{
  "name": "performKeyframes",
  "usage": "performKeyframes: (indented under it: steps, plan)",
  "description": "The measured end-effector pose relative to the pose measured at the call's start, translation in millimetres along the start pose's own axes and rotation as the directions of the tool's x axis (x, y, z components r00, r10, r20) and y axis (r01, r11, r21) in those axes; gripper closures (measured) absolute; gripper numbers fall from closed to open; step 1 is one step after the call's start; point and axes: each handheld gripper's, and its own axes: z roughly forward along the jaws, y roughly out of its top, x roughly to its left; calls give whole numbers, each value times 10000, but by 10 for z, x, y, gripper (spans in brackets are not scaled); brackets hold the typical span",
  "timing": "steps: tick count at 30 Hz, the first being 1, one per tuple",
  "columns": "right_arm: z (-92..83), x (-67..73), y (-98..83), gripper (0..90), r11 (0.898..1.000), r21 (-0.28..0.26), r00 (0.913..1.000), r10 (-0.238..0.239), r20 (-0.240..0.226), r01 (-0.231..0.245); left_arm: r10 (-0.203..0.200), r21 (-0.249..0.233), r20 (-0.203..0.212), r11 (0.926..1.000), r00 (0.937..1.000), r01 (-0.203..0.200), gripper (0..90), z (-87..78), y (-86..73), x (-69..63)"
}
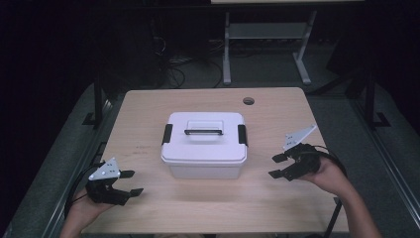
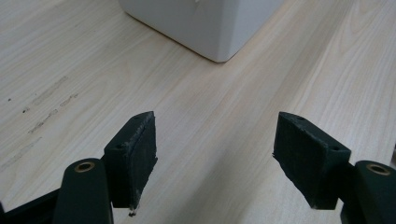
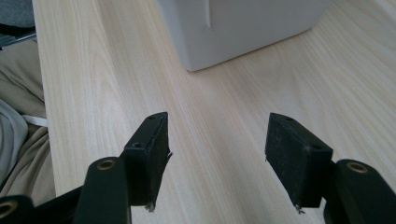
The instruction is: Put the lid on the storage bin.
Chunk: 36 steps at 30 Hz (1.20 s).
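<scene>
A white lidded storage box (image 1: 204,144) with a black handle (image 1: 203,132) and black side latches stands in the middle of the light wooden table (image 1: 148,106). My left gripper (image 1: 132,182) rests near the table's front left, apart from the box, jaws open with nothing between them. In the left gripper view the box corner (image 2: 205,23) lies ahead of the gripper (image 2: 215,158). My right gripper (image 1: 276,166) is held to the right of the box, open and empty, pointing toward it. The right gripper view shows the box's lower corner (image 3: 233,28) beyond the gripper (image 3: 217,154).
A round cable hole (image 1: 248,101) sits at the table's back right. Behind the table stand the legs of another desk (image 1: 227,49) and loose cables on a dark floor. Cloth on the person's lap (image 3: 18,140) lies past the table's front edge.
</scene>
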Motion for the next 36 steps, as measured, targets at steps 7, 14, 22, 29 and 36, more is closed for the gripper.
performKeyframes:
  steps: [7, 14, 22, 29, 36]
  plan:
    - [20, 9, -101, 385, 9999, -12, 9999, 129, -7, -129, -18, 10, 6, 10000, 10000, 18, 296, 4, -6, 4]
    - [52, 21, -211, 381, 9995, -3, 9994, 330, -68, -330, -29, 20, -12, 10000, 10000, 29, 296, 1, -13, 7]
    - [49, 42, -335, 376, 9987, -134, 9988, 486, -31, -486, -71, -54, -38, 10000, 10000, 71, 296, -1, -18, 6]
    - [81, 80, -433, 369, 9982, -174, 9984, 571, -43, -572, -96, -50, -40, 9999, 9999, 96, 296, 2, -29, 18]
    - [90, 99, -496, 362, 9977, -267, 9980, 629, -29, -630, -130, -23, -81, 9999, 9999, 130, 296, 0, -38, 28]
